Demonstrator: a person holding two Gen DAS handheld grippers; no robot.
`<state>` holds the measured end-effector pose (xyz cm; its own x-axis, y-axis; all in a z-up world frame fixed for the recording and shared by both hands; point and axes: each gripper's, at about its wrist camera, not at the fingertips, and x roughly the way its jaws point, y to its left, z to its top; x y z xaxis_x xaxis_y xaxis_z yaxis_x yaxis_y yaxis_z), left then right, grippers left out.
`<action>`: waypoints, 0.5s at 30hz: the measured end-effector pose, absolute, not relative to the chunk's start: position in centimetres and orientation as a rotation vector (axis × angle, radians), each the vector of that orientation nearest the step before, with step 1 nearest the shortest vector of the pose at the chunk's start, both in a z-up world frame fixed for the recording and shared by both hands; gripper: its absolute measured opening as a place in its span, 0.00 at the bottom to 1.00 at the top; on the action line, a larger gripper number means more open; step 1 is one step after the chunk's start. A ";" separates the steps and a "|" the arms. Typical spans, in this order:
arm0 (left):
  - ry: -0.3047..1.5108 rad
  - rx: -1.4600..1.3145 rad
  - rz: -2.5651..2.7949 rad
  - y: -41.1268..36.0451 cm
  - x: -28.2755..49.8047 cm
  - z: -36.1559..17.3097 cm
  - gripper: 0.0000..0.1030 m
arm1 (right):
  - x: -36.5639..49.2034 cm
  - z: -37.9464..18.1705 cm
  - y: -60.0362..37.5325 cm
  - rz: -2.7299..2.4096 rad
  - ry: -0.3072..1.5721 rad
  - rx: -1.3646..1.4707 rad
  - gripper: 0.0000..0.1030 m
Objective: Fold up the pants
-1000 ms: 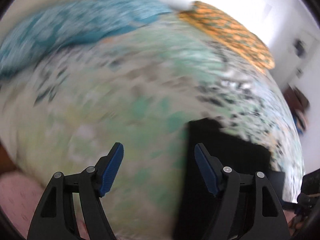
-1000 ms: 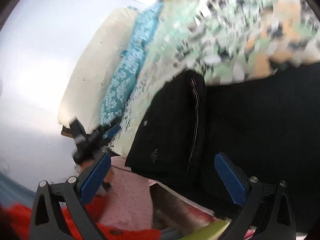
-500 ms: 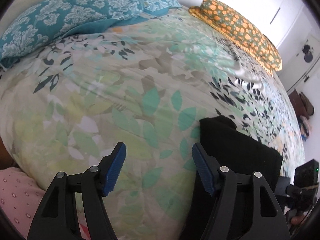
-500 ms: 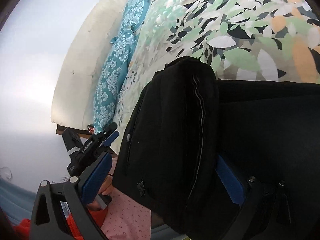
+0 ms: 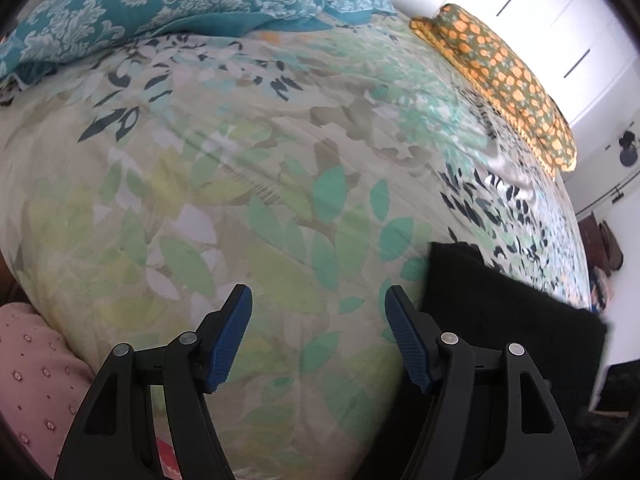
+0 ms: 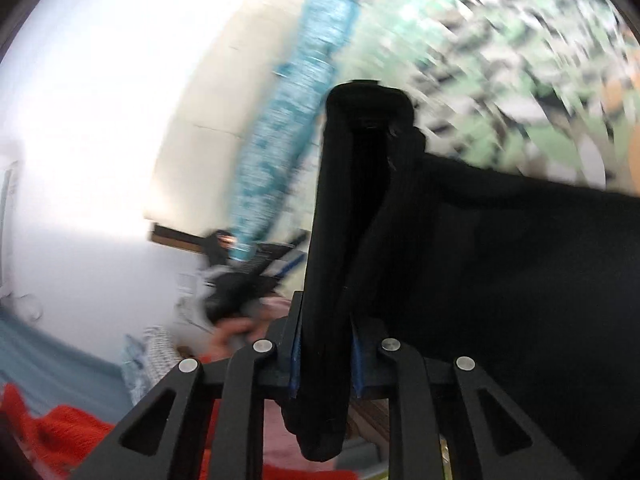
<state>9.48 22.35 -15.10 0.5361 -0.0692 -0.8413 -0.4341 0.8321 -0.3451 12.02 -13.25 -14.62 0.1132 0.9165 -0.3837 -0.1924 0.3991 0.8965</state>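
The black folded pants [image 6: 500, 264] lie on the leaf-print bedspread [image 5: 248, 184]. My right gripper [image 6: 325, 364] is shut on a thick folded edge of the pants [image 6: 340, 216], which stands up between its blue pads. In the left wrist view the pants [image 5: 504, 312] show as a black block at the lower right. My left gripper [image 5: 318, 336] is open and empty, hovering over the bedspread just left of the pants. The right wrist view is motion-blurred.
A teal patterned pillow [image 5: 168, 4] lies at the bed's far left and an orange-dotted pillow [image 5: 504, 76] at the far right. Pink dotted cloth [image 5: 32, 376] is at the lower left. Red cloth [image 6: 60, 436] lies below the bed edge. White cupboards [image 5: 560, 24] stand behind.
My right gripper has closed on the folded edge of the pants and moved quickly. My left gripper stays open and has barely shifted over the bedspread.
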 end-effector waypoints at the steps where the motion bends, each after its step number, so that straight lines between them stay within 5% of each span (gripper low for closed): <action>1: 0.993 -0.568 0.233 22.4 9.5 -15.1 0.69 | 11.8 -13.2 -14.0 0.967 1.140 0.794 0.19; 9: 1.014 -0.513 0.217 21.1 9.8 -15.1 0.69 | 10.2 -7.1 -24.3 0.890 1.027 0.750 0.19; 15: 1.025 -0.429 0.196 19.6 10.0 -14.9 0.69 | 9.3 -10.7 -31.4 0.676 1.096 0.755 0.19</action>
<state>10.01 19.61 -14.92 0.5106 -0.0406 -0.8589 -0.3543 0.9002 -0.2532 9.26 -31.44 -10.74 0.3141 0.7940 -0.5205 -0.1096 0.5749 0.8108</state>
